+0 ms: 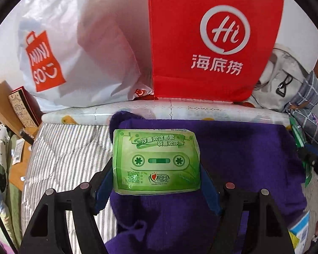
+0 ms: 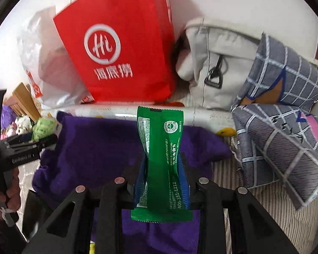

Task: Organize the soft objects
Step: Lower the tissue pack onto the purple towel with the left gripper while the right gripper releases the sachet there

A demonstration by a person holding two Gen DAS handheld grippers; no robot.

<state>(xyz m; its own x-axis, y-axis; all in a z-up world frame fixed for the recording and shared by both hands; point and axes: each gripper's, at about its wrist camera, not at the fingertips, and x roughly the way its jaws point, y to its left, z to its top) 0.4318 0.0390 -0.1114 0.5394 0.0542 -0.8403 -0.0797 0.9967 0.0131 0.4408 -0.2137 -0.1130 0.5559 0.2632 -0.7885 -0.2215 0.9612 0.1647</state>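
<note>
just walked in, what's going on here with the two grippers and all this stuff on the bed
A person is sorting soft items with two handheld grippers. The left gripper is clamped on a green tissue pack, and the right gripper pinches a green sachet. Both hover over a purple sweater on the striped bed, facing a red paper bag.

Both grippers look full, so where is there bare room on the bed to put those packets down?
Striped sheet left of the purple sweater looks bare. Another strip runs between sweater and plaid pillow. Crowded behind: red bag, white bag.
</note>
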